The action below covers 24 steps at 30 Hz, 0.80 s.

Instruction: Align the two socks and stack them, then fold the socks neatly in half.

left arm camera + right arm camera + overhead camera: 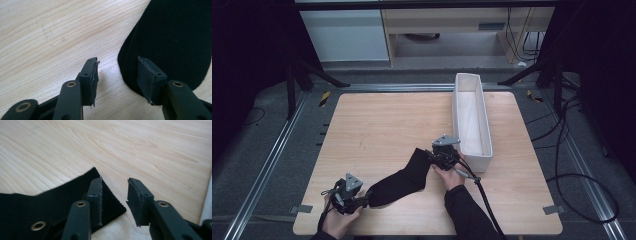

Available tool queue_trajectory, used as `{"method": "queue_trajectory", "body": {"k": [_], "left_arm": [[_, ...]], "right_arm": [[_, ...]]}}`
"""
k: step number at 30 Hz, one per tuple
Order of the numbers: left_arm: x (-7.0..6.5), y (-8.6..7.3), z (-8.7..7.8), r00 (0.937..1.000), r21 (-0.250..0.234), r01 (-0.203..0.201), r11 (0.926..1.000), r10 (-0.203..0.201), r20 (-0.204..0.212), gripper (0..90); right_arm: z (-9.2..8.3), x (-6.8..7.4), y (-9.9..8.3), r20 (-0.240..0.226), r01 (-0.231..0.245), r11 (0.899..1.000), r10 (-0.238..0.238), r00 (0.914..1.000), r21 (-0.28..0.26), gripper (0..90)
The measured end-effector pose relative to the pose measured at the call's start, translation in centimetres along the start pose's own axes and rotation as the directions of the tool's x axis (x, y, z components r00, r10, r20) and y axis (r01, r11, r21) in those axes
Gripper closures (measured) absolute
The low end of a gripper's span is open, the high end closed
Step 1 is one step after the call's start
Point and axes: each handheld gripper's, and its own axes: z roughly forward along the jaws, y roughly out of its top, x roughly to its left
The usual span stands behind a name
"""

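**Near the front edge of the bench, a limp black sock lies stretched between your two hands**

Across the near half of the bench (377, 125) the black sock (404, 179) runs from the near left up toward the right, its rounded toe by your left gripper (362, 200) and its ribbed cuff by your right gripper (434, 159). Both sets of jaws stand apart and press on nothing; the left pair straddles the toe edge, the right pair sits at the cuff corner. Judge the sock light, soft and floppy: it will sag and fold wherever unsupported, and thin knit can slip from a shallow pinch. Take the cuff well inside its ribbed band and the toe past its seam. The white fabric bin (484, 150) stands just right of the cuff
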Motion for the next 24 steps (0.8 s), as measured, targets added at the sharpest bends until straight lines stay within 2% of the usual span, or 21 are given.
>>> {"method": "queue_trajectory", "body": {"k": [3,6,8,13,15,18,20,22,24], "left_arm": [[-0.1,0.0,0.0,1.0000,0.001,-0.005,1.0000,0.005,-0.002,51.3],[0.0,0.0,0.0,1.0000,0.001,-0.003,1.0000,0.003,0.001,51.5],[0.0,0.0,0.0,1.0000,0.000,-0.002,1.0000,0.002,0.003,51.5],[0.0,0.0,0.0,1.0000,0.000,-0.003,1.0000,0.003,0.004,51.8],[0.0,0.0,0.0,1.0000,-0.001,-0.002,1.0000,0.002,0.006,51.8],[0.0,0.0,0.1,1.0000,-0.002,-0.002,1.0000,0.002,0.007,51.8],[0.0,0.0,0.1,1.0000,-0.002,-0.004,1.0000,0.004,0.008,51.9],[-0.1,0.0,0.1,0.9999,-0.004,-0.006,1.0000,0.006,0.009,52.0],[-0.1,0.0,0.1,0.9999,-0.006,-0.007,1.0000,0.007,0.009,52.1]], "right_arm": [[0.8,0.2,-0.4,0.021,0.004,0.999,-0.004,0.9998,0.037,57.2],[1.3,0.4,-0.8,0.025,0.013,0.998,-0.015,0.9996,0.061,55.6],[1.5,0.3,-1.2,0.023,-0.002,0.997,0.000,0.9997,0.079,54.0],[1.6,0.4,-1.5,0.027,-0.026,0.996,0.024,0.9993,0.084,54.1],[1.7,0.5,-1.6,0.030,-0.061,0.994,0.059,0.9978,0.087,56.3],[1.7,0.4,-1.7,0.019,-0.089,0.992,0.088,0.9960,0.087,58.7],[1.7,0.5,-1.7,0.018,-0.088,0.992,0.087,0.9961,0.086,63.4],[1.6,0.7,-1.7,0.000,-0.092,0.992,0.093,0.9957,0.089,72.0],[1.6,0.8,-1.6,-0.007,-0.098,0.991,0.099,0.9950,0.089,75.6]]}}
